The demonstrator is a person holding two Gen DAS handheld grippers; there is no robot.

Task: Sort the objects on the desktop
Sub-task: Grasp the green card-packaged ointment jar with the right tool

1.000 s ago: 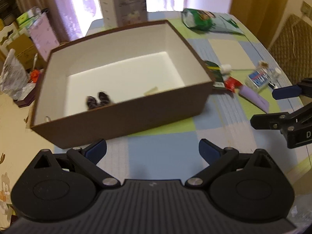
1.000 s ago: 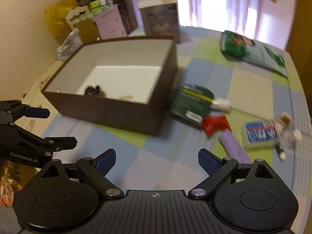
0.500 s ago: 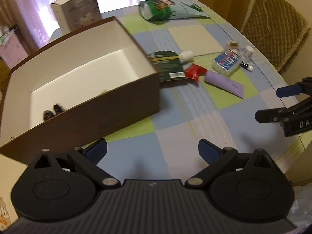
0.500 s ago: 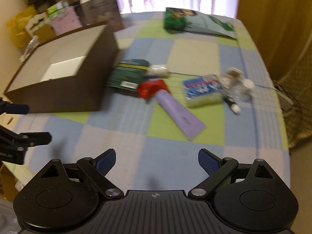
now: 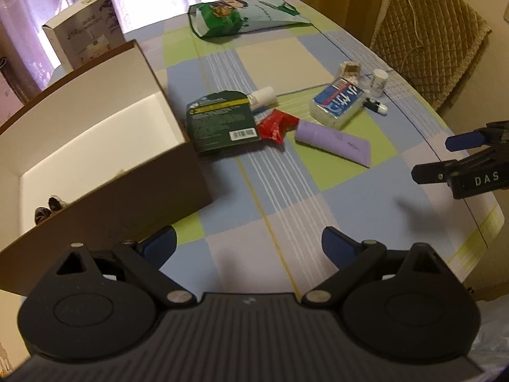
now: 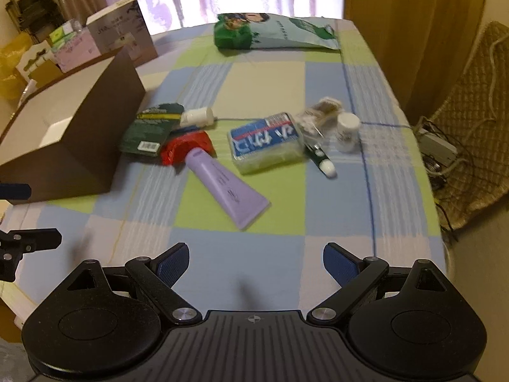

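Observation:
A brown box (image 5: 133, 191) with a white inside stands at the left; it also shows in the right wrist view (image 6: 79, 146). Beside it lie a dark green packet (image 5: 222, 124), a red wrapper (image 5: 275, 125), a purple tube (image 6: 226, 187), a blue tissue pack (image 6: 265, 141), a white bottle (image 6: 346, 130) and a small green tube (image 6: 321, 160). My left gripper (image 5: 248, 245) is open and empty above the table's near part. My right gripper (image 6: 256, 264) is open and empty, short of the purple tube.
A green snack bag (image 5: 245, 16) lies at the table's far end. A white carton (image 5: 86, 36) stands behind the box. A padded chair (image 5: 429, 31) is at the right. Small dark items (image 5: 49, 208) lie in the box.
Both grippers have swung right, away from the box and toward the cluster of loose items. Both stay open.

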